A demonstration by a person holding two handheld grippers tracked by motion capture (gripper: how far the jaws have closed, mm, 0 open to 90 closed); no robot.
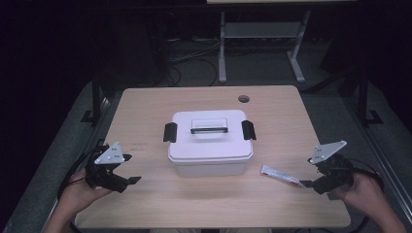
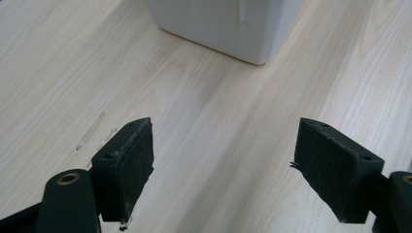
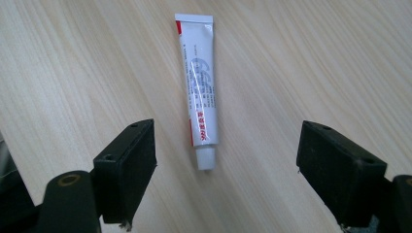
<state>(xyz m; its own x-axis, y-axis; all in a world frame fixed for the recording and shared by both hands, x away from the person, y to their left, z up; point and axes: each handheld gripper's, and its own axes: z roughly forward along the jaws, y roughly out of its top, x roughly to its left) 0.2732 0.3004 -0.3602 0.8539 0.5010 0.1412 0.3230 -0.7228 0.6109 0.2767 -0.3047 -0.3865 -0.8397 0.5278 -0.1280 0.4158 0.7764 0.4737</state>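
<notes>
Lying flat on the table [image 1: 145, 204], just right of the white box [image 1: 210, 145], the little tube [image 3: 198, 92] points its cap at the right gripper [image 3: 226, 165], whose jaws gape wide with nothing in them. I'd say the risk is pads skidding off the slick tube, or pinching its soft middle and squirting paste. The box's lid is on, with black latches [image 1: 170, 132] at both ends, so that blocks any drop-in. The left gripper [image 2: 223, 165], also wide and empty, sits near the box's front left corner.
</notes>
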